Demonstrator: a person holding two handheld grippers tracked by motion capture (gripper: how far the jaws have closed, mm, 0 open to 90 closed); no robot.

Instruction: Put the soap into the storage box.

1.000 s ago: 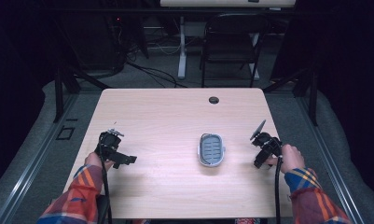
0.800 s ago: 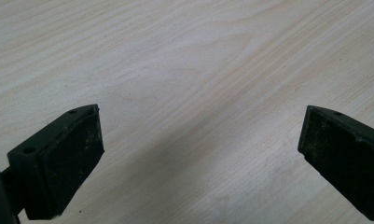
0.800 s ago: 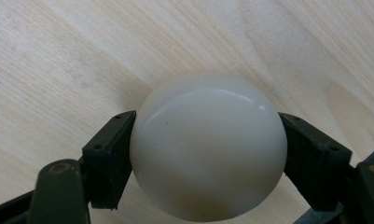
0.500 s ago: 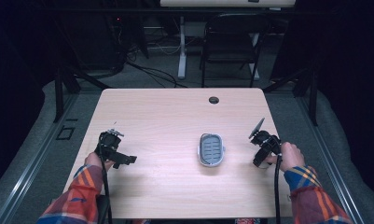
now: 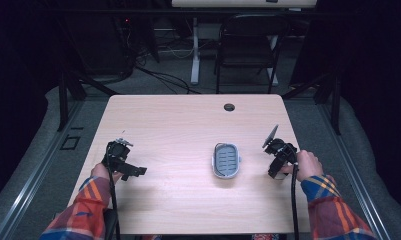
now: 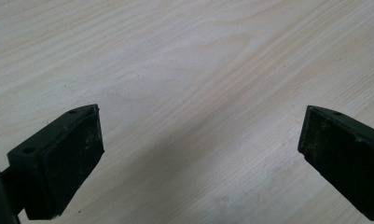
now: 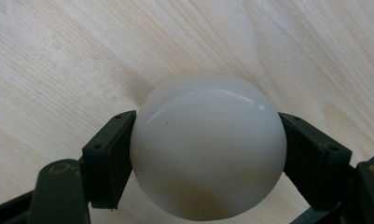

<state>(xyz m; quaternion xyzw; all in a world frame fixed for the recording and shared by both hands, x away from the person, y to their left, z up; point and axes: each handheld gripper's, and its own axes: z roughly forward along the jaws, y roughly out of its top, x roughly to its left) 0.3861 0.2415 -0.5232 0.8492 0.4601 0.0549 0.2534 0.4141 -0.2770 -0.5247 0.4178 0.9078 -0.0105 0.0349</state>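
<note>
my right gripper [image 5: 277, 161] has edged a little farther from me over the last second, its jaws shut on a smooth, glossy white oval soap bar [image 7: 208, 147], so i judge i'm starting the carry toward the grey slotted soap dish [image 5: 226, 160] just to its left. my left gripper [image 6: 198, 154] sits wide open and empty over the pale wooden table [image 5: 178, 125] at the near left.

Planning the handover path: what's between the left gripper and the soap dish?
Bare wooden tabletop between the left gripper and the soap dish, per the high view.
</note>
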